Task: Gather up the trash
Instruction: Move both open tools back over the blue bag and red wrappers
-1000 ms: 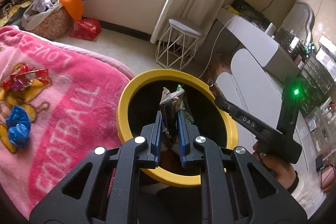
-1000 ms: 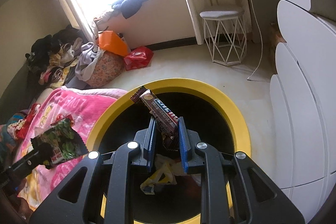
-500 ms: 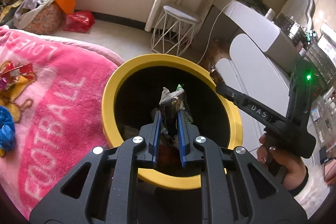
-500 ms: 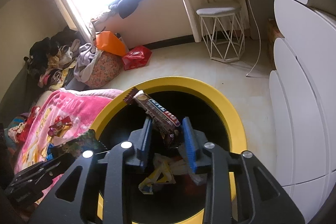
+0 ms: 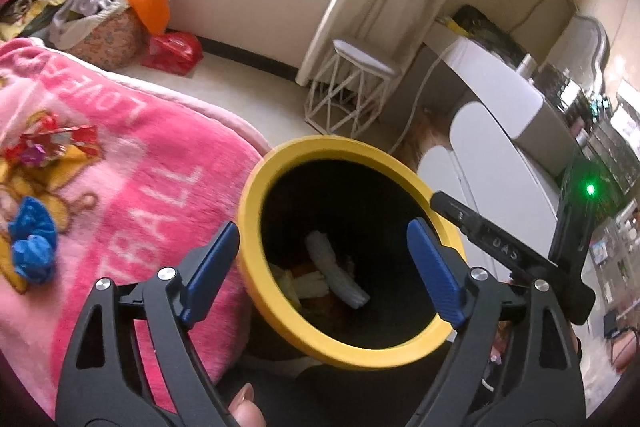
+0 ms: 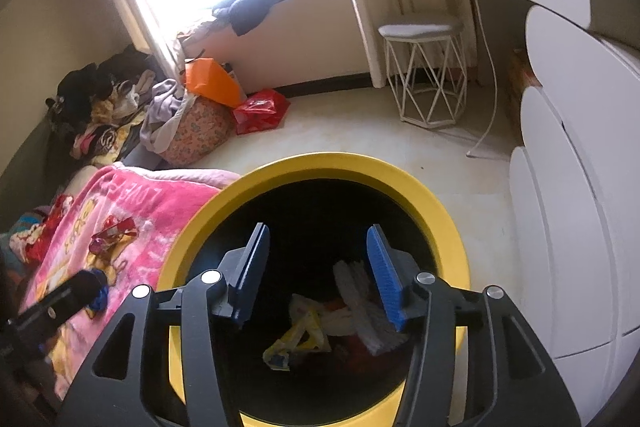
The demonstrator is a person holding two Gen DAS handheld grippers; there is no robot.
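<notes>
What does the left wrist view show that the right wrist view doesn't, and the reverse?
Only the left wrist view shows the right gripper from the side, its green light, and the cluttered shelves. Only the right wrist view shows the yellow wrapper in the bin and the dark clothes heap. Both show the yellow-rimmed bin, pink blanket, blue wad, wire stool, and open, empty grippers, jaws having just opened.

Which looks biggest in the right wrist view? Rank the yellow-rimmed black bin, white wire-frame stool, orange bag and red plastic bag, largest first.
1. Yellow-rimmed black bin, by far, though it is also nearest the camera.
2. White wire-frame stool.
3. Orange bag and red plastic bag: too alike to separate.
</notes>
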